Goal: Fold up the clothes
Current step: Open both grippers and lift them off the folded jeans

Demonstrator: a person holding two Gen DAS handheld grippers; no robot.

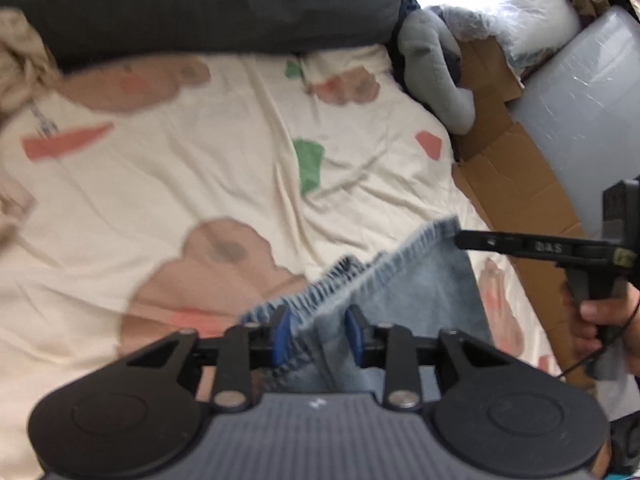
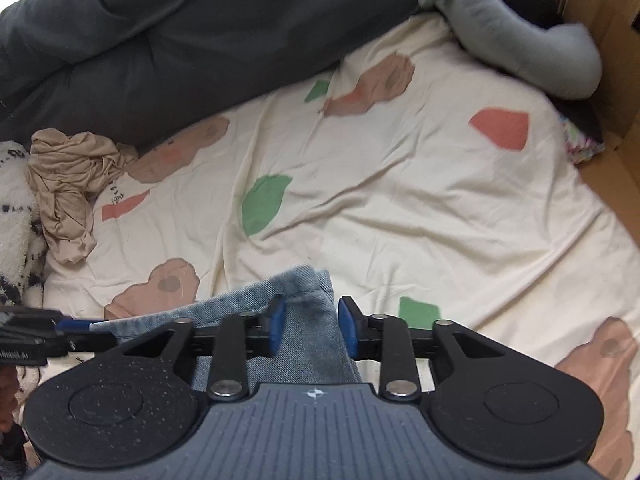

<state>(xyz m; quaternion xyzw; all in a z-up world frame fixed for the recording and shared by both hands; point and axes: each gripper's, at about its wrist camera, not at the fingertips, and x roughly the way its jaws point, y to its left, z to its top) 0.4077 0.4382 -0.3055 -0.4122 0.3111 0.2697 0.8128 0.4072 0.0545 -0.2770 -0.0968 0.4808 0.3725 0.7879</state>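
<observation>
Cream bedsheet (image 2: 400,200) printed with tan, coral and green blotches covers the whole work surface. Nearest each camera, light-blue denim garment (image 1: 400,300) hangs bunched between the blue pads. The left gripper (image 1: 318,334) has its jaws parted, elastic waistband gathered loosely between them at 6 o'clock; whether the pads actually pinch the cloth I cannot tell. The right gripper (image 2: 312,330) likewise stands with jaws apart around a hemmed denim edge. In the left view a hand (image 1: 600,320) at 3 o'clock holds the other tool. Farther off, a beige crumpled garment (image 2: 68,188) lies at 9 o'clock, a dark grey duvet (image 2: 180,40) at 12, and a grey stuffed toy (image 2: 520,32) beside cardboard (image 1: 516,184) at 1 o'clock.
</observation>
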